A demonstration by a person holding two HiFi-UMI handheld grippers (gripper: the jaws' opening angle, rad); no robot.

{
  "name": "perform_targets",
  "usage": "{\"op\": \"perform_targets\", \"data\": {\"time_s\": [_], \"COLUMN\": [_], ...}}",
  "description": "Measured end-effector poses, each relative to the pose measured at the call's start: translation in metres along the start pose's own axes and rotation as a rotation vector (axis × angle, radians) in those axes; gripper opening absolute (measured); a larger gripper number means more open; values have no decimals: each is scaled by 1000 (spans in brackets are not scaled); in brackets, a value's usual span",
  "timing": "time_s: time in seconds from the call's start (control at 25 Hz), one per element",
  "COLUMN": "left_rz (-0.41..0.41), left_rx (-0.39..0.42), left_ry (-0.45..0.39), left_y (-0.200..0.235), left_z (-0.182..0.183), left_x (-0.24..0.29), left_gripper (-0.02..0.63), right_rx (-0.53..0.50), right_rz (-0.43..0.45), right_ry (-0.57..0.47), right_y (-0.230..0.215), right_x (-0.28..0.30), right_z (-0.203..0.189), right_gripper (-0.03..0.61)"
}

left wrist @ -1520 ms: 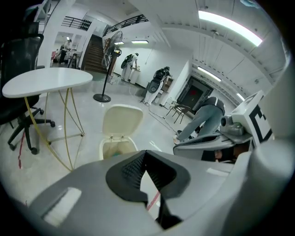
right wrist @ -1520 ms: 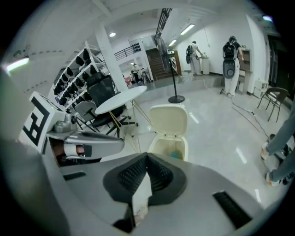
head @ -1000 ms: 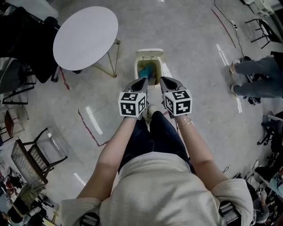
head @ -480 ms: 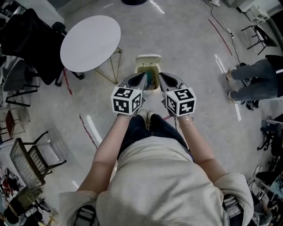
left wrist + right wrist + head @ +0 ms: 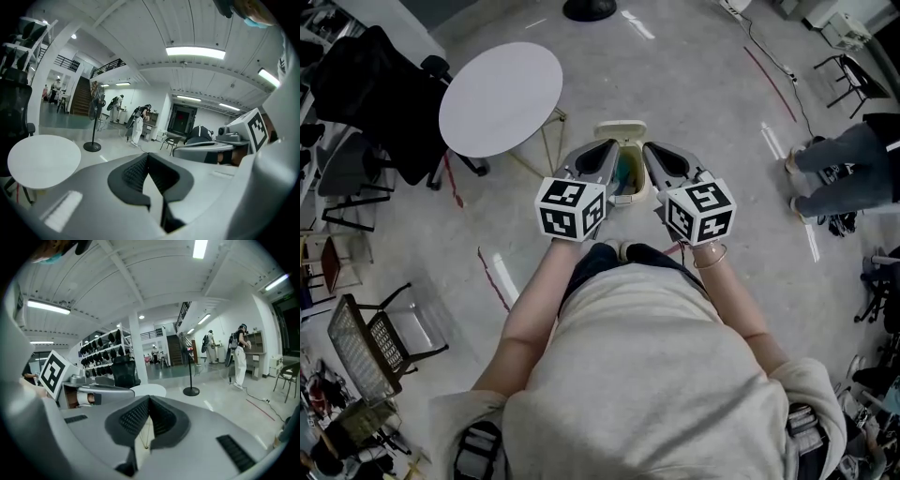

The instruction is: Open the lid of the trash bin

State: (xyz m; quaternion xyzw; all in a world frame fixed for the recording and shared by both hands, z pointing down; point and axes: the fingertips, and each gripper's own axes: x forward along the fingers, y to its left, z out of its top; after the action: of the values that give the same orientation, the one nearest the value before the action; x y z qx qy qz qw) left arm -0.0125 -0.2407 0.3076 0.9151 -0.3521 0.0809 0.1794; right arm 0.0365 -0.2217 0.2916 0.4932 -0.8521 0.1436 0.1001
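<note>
Fingers pressed together, empty, on left gripper (image 5: pixel 609 150) and right gripper (image 5: pixel 650 152); we hold both side by side, forearms outstretched, above the trash bin (image 5: pixel 625 178).

Floor (image 5: pixel 712 103) reads as polished concrete, glossy, throwing back streaks of light. Trash bin (image 5: pixel 626 198): smooth cream plastic with a slight sheen at the rim. Round table (image 5: pixel 501 98): matt white top, thin brassy metal legs. Left tongs (image 5: pixel 148 157) and right tongs (image 5: pixel 149 399): smooth matt grey plastic shells, black ridged rubbery pads (image 5: pixel 133 171). Person's top (image 5: pixel 637 375): soft matt beige cloth.
</note>
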Motion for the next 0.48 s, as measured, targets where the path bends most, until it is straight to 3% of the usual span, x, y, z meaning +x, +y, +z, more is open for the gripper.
{"op": "perform_targets", "data": {"time_s": [0.2,0.48], "left_rz": [21,14], "left_rx": [-42,-39], "left_ry": [-8,9], "left_y": [3,-11], "left_z": [0,-12], "left_x": [-3,1], "left_gripper": [9,9], "right_rx": [-20,-9], "right_rz": [-7,2], "right_ry": [-9,-1], "right_y": [2,0], "right_x": [-7,-5], "right_z": [8,-6], "right_gripper": [8,8]}}
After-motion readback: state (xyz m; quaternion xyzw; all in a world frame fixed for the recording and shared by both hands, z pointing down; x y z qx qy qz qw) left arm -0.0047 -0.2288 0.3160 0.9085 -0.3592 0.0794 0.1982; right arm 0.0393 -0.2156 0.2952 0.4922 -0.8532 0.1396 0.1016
